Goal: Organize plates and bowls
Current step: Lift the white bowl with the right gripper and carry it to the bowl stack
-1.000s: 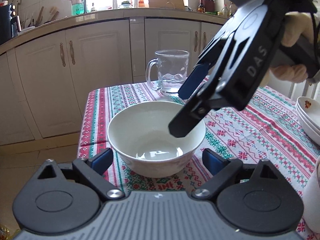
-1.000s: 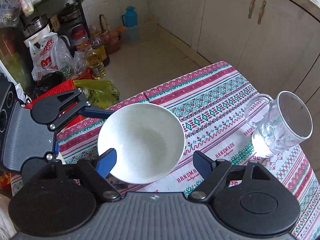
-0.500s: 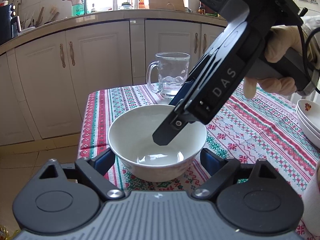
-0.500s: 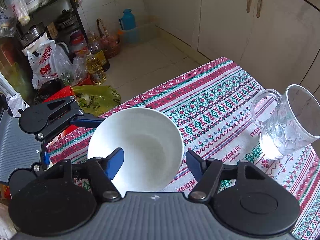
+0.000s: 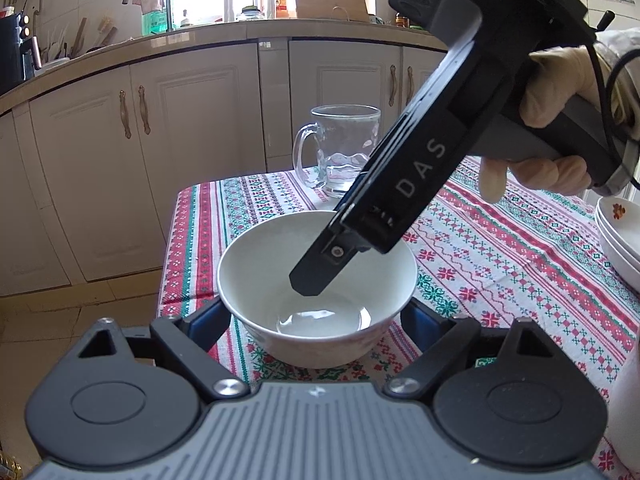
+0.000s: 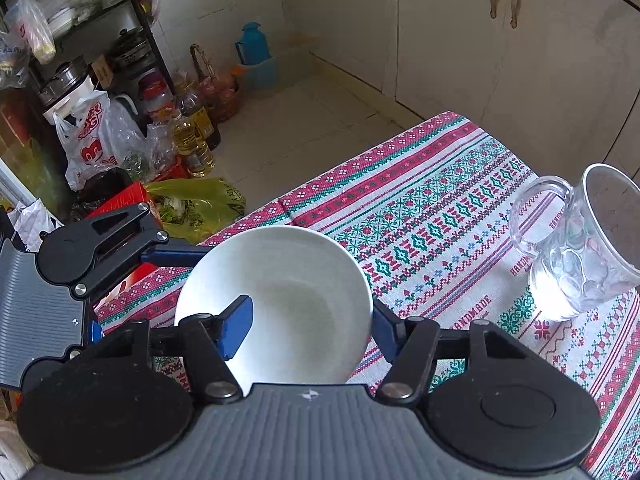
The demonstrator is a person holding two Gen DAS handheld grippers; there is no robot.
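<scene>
A plain white bowl (image 5: 260, 272) (image 6: 304, 304) stands on the patterned tablecloth (image 5: 500, 248) near the table's corner. My left gripper (image 5: 312, 316) straddles the bowl low down, and its blue pads lie against both sides with no gap showing. My right gripper (image 6: 312, 332), held by a gloved hand (image 5: 560, 92), comes down steeply from above. One of its fingers (image 5: 320, 268) is inside the bowl. The other is outside, against the rim on the right, and is hidden in the left wrist view. Its jaws are shut on the bowl's wall.
A glass mug (image 5: 344, 152) (image 6: 580, 248) stands behind the bowl toward the cabinets. Stacked flower-patterned bowls (image 5: 616, 236) sit at the right edge. The table's corner and edge are close to the white bowl. Bottles and bags (image 6: 192, 140) crowd the floor beyond.
The right gripper came down into the bowl and its jaws closed from wide apart onto the bowl's wall. The bowl shifted slightly. The left gripper stayed put.
</scene>
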